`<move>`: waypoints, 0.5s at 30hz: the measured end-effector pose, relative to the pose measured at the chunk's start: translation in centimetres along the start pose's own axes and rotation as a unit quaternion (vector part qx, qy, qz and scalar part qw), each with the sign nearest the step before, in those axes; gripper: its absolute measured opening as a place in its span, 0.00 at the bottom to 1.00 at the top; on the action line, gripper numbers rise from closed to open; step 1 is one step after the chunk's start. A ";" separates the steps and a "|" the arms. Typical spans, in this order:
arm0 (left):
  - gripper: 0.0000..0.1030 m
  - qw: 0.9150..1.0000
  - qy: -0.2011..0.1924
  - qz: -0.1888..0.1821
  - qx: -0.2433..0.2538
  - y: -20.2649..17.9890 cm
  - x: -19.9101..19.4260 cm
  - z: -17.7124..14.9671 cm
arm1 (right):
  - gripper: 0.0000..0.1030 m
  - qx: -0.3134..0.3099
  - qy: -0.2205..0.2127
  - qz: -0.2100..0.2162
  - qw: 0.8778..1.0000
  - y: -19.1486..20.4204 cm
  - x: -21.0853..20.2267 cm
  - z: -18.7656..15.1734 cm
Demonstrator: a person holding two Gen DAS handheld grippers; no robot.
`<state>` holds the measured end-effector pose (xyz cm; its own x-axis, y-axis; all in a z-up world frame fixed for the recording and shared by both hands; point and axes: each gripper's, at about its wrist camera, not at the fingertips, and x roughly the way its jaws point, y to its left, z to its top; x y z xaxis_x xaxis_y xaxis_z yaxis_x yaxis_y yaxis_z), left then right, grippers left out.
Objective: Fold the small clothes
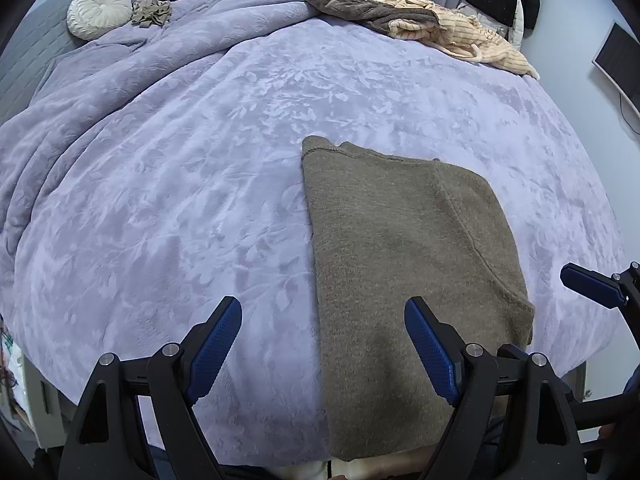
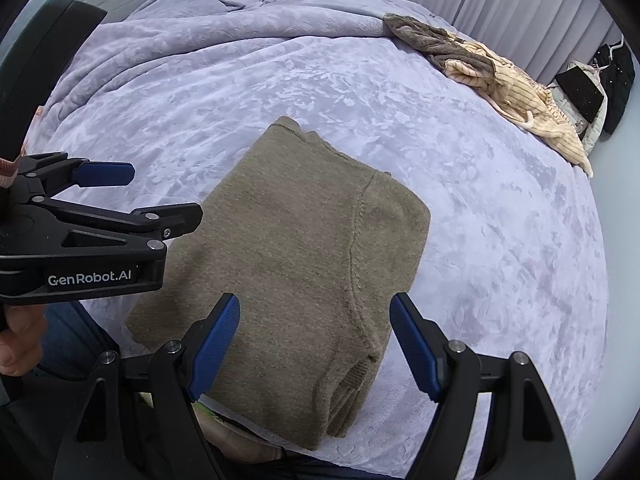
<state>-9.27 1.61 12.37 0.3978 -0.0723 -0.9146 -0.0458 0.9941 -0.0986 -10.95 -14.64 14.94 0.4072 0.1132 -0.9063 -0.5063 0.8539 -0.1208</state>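
Surface: a bed under a lilac blanket (image 1: 200,160), soft and plush, with curtains and a wall behind it.
Left gripper (image 1: 323,340): jaws apart, nothing between the pads; it hangs over the near bed edge and tilts steeply down.
Right gripper (image 2: 315,340): jaws apart, empty, tilted the same way, just right of the left one.
Sweater (image 2: 288,264): olive knit, already folded into a long panel. Its near end hangs over the bed edge, right under both grippers. The left edge runs between the left gripper's fingers; the sleeve seam and a ribbed cuff lie between the right gripper's fingers.
Beyond: a heap of clothes (image 1: 424,28), brown and cream, far ahead and right of the grippers; a round cushion (image 1: 100,10) and a crumpled beige cloth (image 1: 152,12) far ahead and left.
Risk, layers: the knit is thick and stacked. A pinch at the near hem could catch the top layer only, so that the fold opens when lifted.
Risk, blanket: the plush gives way. Pads pushed too deep could nip the blanket together with the sweater and drag it.
Risk, slide: the overhanging end could pull the sweater off the bed if one gripper lifts alone.
Risk, skew: uneven lifts would leave the next fold crooked.
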 end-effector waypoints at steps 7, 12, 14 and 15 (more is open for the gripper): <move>0.82 1.000 -0.003 0.000 0.001 0.0 -0.3 -0.1 | 0.78 -0.003 -0.002 0.001 1.000 0.3 -0.2 -0.1; 0.82 1.000 -0.004 0.003 0.001 -0.1 -0.3 -0.2 | 0.78 -0.001 -0.003 0.001 1.000 0.2 -0.2 -0.1; 0.82 1.000 -0.006 0.006 0.001 -0.1 -0.5 -0.2 | 0.78 0.003 -0.003 0.002 1.000 0.2 -0.2 -0.2; 0.82 1.000 -0.008 0.009 0.002 -0.2 -0.6 -0.2 | 0.78 0.004 -0.003 0.003 1.000 0.2 -0.2 -0.2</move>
<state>-9.67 1.47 12.82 0.4109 -0.0529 -0.9101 -0.0501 0.9955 -0.0804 -11.27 -14.63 15.04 0.4087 0.1217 -0.9045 -0.5028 0.8572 -0.1118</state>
